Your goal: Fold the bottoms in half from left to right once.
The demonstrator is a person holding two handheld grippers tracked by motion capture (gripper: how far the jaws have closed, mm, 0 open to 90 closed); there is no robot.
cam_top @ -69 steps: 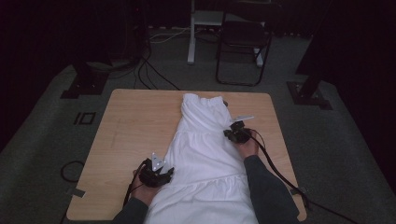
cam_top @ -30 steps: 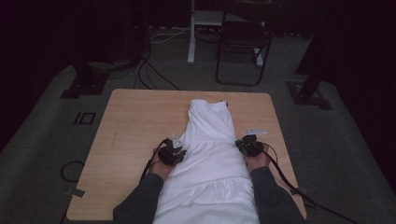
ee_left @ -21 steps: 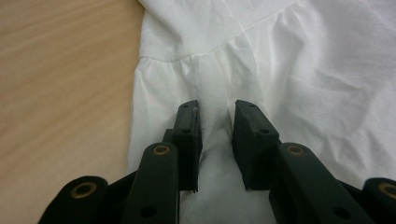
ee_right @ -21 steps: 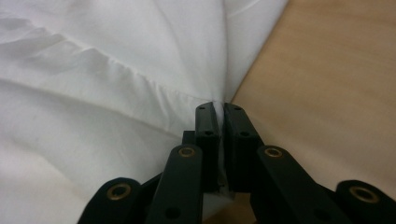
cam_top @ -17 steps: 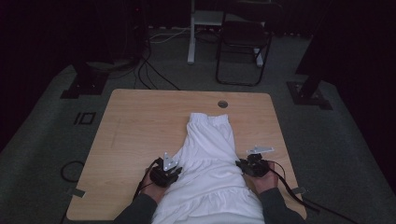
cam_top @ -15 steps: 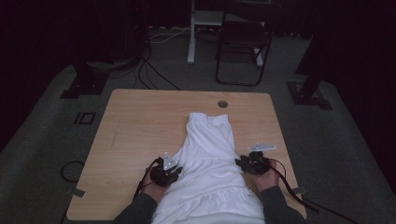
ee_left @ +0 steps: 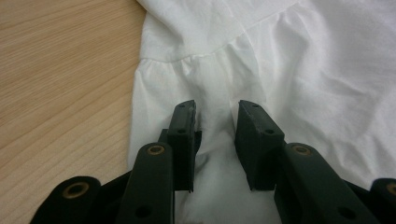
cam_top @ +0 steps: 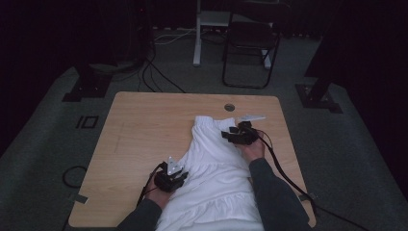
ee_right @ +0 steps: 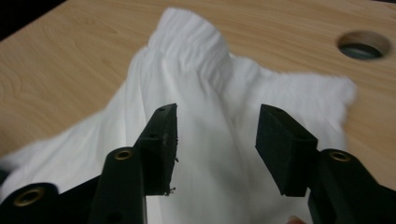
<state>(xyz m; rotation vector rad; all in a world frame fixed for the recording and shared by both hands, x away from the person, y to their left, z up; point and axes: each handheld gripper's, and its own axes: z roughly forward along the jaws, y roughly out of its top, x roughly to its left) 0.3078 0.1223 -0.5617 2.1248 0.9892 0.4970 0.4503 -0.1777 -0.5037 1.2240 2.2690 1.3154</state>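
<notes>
The desk [cam_top: 144, 130] carried a white garment [cam_top: 216, 178] spread lengthwise down its right half, the gathered waistband end toward the far edge, near a round cable hole [cam_top: 229, 107], and the wide hem end running off the near edge between the person's 2 forearms. A gathered seam crossed the cloth partway down (it showed plainly in the left gripper view).

The left gripper [cam_top: 171, 177] sat at the garment's left edge, low on the desk. Its jaws had just been opening slightly; in the left gripper view a ridge of cloth stood pinched up between them, and the pads appeared to press on it.

The right gripper [cam_top: 239, 135] hung over the upper right part of the garment, just below the waistband. Its jaws had just been opening and stood apart, with cloth behind the gap but none caught between the pads.
</notes>
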